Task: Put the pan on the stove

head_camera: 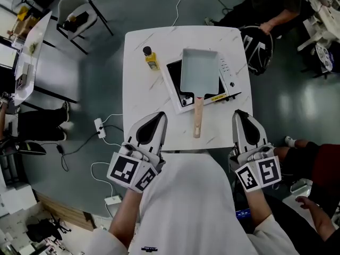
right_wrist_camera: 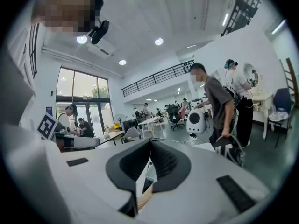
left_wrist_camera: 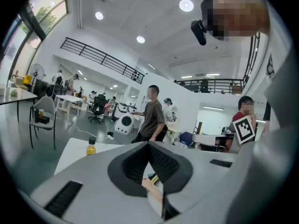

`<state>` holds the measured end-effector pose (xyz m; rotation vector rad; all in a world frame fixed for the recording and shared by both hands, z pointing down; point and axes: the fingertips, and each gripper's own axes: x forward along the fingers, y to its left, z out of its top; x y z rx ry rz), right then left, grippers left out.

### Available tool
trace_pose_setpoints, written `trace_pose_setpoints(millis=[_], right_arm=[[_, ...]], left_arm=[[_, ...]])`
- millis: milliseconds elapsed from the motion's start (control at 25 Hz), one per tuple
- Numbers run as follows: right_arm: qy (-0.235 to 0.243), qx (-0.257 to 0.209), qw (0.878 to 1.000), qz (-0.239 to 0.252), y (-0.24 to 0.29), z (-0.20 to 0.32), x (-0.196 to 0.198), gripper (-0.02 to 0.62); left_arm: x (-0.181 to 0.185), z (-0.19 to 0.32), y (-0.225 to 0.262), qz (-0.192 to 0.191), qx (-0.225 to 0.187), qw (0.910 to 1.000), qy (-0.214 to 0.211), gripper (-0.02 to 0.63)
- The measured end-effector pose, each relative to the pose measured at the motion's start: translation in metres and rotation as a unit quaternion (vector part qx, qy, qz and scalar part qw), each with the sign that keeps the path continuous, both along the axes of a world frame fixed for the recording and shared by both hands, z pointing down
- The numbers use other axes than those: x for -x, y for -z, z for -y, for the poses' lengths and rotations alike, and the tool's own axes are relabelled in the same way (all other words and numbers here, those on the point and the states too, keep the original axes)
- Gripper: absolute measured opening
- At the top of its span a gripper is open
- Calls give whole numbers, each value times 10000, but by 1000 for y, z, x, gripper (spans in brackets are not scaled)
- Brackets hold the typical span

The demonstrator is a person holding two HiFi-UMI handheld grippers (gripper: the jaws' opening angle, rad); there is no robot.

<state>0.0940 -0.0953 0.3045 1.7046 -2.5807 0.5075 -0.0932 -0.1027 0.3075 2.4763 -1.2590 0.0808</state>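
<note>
Left tongs (head_camera: 158,117) and right tongs (head_camera: 240,115), both pressed together and empty, hang at the bench's (head_camera: 139,84) near edge; the pan (head_camera: 199,70) lies ahead on the stove (head_camera: 230,79), handle pointing back between them.

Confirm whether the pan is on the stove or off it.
On it: the pan rests flat on the stove, its wooden handle jutting over the table.

No readable text (marks on the stove (head_camera: 227,77) too small).
</note>
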Motion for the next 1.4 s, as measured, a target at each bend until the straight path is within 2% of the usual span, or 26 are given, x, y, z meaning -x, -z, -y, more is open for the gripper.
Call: trace_pose_setpoints(millis=[160,360,600,800,1400], right_arm=[[37,-153,9999,-31,11,-3,5,3],[199,-4,9993,318,12,-12,14,3],[254,-61,9993,269,16,-13,18,3],[388,1,9982,462,20,-15,24,3],[304,-80,9993,222,23,-18,15,3]], left_arm=[[1,-7,10,134,-189,9997,18,0],[-2,-12,11,15,-116,9999,-34,0],[-3,-12,18,66,-235,9997,-27,0],[2,-15,17,120,-257,9996,3,0],[-2,-14,22,113,-332,9994,-14,0]])
